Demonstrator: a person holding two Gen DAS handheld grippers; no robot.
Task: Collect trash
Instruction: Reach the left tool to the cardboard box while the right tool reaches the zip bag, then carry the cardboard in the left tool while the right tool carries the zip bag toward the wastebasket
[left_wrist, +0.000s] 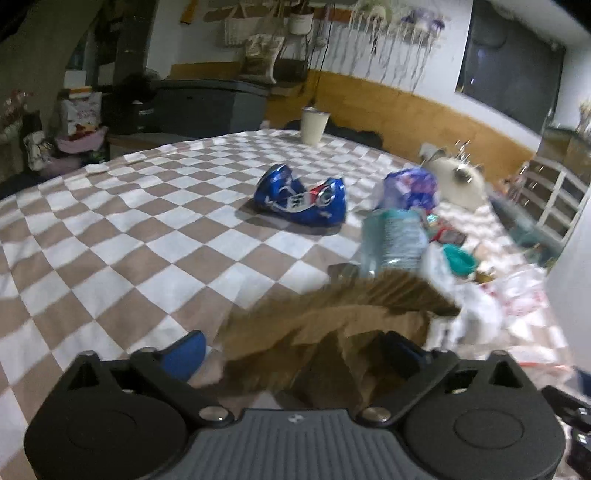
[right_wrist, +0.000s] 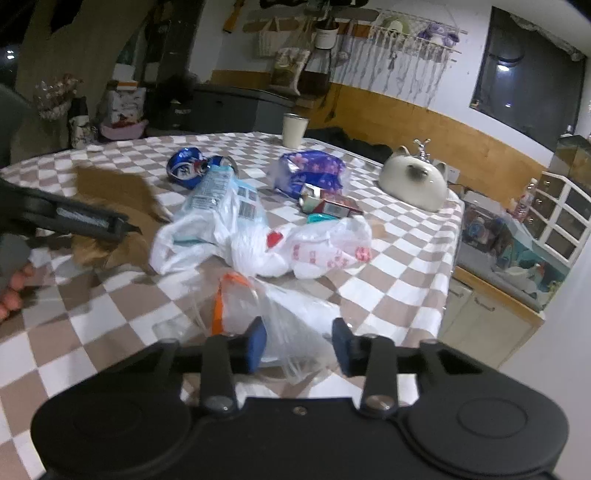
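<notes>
step: bagging | left gripper (left_wrist: 291, 354) grips paper bag (left_wrist: 332, 314) | right gripper (right_wrist: 299, 347) half-open astride clear bag (right_wrist: 280, 314) | next: close, lift

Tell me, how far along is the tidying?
Nothing looks collected yet. The left gripper has brown paper between its fingers; the right gripper is open around a clear plastic bag. The crushed blue can, bottle and white bags remain.

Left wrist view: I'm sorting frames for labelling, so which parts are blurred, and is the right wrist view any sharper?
Left wrist view: the brown paper bag and clear plastic bottle smear with motion; the crushed blue can stays fairly crisp. Right wrist view: sharper overall, the white plastic bag readable; both dim, fisheye-bent edges.
</notes>
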